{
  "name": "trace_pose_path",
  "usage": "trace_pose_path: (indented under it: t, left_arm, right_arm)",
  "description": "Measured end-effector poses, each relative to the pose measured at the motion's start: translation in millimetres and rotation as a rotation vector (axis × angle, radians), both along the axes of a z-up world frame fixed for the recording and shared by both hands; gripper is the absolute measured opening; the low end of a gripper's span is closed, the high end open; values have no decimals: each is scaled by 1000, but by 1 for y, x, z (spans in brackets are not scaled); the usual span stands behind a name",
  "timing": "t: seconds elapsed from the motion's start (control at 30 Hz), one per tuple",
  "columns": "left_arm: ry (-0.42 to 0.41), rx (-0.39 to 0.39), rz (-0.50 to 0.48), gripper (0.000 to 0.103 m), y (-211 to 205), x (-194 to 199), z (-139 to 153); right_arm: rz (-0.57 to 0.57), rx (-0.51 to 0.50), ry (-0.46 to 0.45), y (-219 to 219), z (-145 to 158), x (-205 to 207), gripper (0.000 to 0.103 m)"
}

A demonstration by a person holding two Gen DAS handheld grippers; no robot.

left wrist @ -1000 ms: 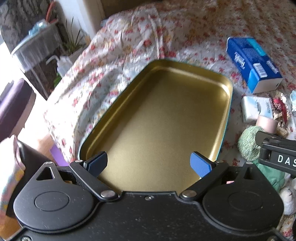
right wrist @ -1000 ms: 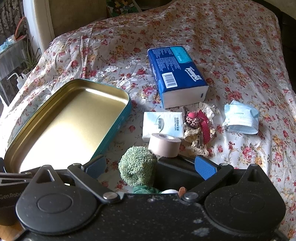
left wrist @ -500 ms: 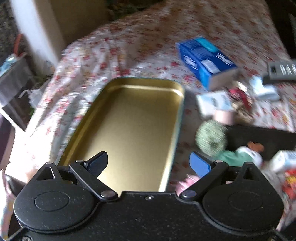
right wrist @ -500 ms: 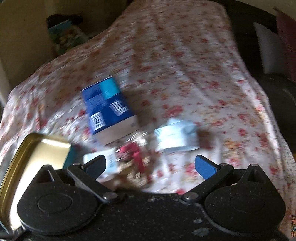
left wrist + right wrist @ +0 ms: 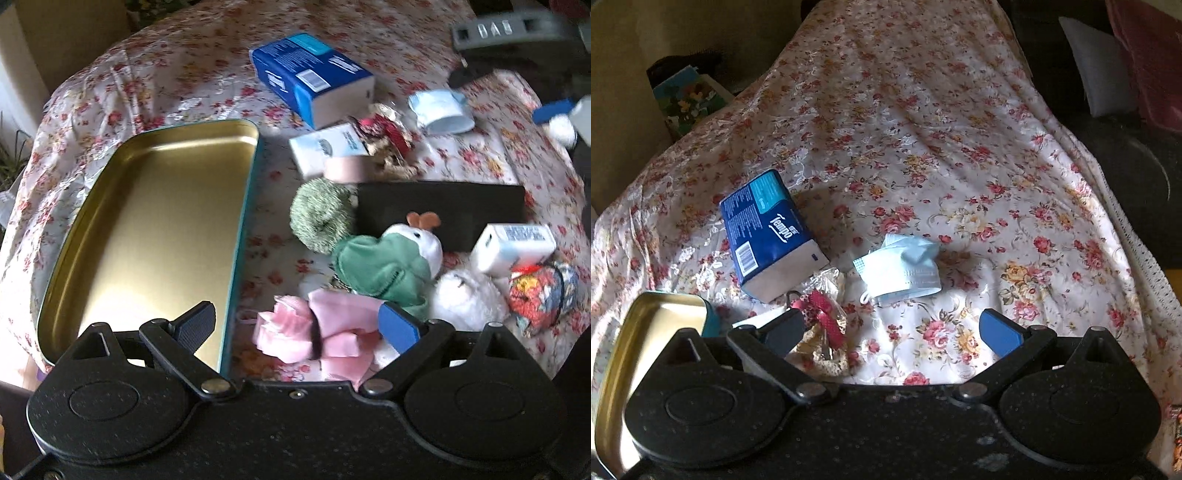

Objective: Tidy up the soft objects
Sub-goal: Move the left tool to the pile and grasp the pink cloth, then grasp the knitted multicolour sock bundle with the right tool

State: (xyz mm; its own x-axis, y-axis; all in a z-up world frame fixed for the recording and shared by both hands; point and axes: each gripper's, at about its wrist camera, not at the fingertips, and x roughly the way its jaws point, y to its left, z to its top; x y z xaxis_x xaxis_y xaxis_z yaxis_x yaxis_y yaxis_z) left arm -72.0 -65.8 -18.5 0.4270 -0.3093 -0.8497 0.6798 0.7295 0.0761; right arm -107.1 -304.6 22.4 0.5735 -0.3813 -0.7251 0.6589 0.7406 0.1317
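Observation:
A gold tin tray (image 5: 155,206) with a teal rim lies empty at left on the floral cloth; its corner shows in the right wrist view (image 5: 657,314). My left gripper (image 5: 299,325) is open just above a pink soft toy (image 5: 317,332). Beside it lie a green and white plush (image 5: 391,258), a green fluffy ball (image 5: 321,218), a white plush (image 5: 465,299) and a patterned pouch (image 5: 539,291). My right gripper (image 5: 894,332) is open and empty, above the cloth near a blue face mask (image 5: 901,269). It also shows far right in the left view (image 5: 554,114).
A blue tissue pack (image 5: 310,77) (image 5: 768,232), a small white tissue packet (image 5: 325,147), a tape roll (image 5: 347,168), a black box (image 5: 443,206), a white power bank (image 5: 513,247) and a red wrapped trinket (image 5: 823,317) lie on the cloth. A dark sofa (image 5: 1126,147) stands at right.
Both grippers have swung to the right. The left view now takes in the pile of soft toys; the right view has left the toys and now looks at the mask and open cloth.

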Motion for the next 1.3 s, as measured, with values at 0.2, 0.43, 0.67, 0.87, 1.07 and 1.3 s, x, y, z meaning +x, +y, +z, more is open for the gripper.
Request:
trace_pose_path:
  t: [0.2, 0.43, 0.67, 0.87, 1.07, 1.3]
  left_arm:
    - [34, 25, -14, 90, -8, 0, -12]
    - [104, 6, -57, 75, -16, 3, -18]
    - [120, -10, -29, 43, -16, 12, -13]
    - [131, -42, -22, 32, -9, 12, -1]
    - [157, -76, 0, 32, -1, 17, 5]
    - [153, -103, -4, 49, 0, 16, 10]
  right_arm:
    - [10, -5, -7, 5, -1, -11, 102]
    - [-1, 73, 13, 12, -4, -45, 102]
    - [84, -49, 173, 32, -4, -55, 102]
    - [145, 20, 250, 40, -3, -71, 102]
    - [135, 40, 331, 52, -13, -83, 101]
    - [110, 129, 437, 47, -36, -82, 97]
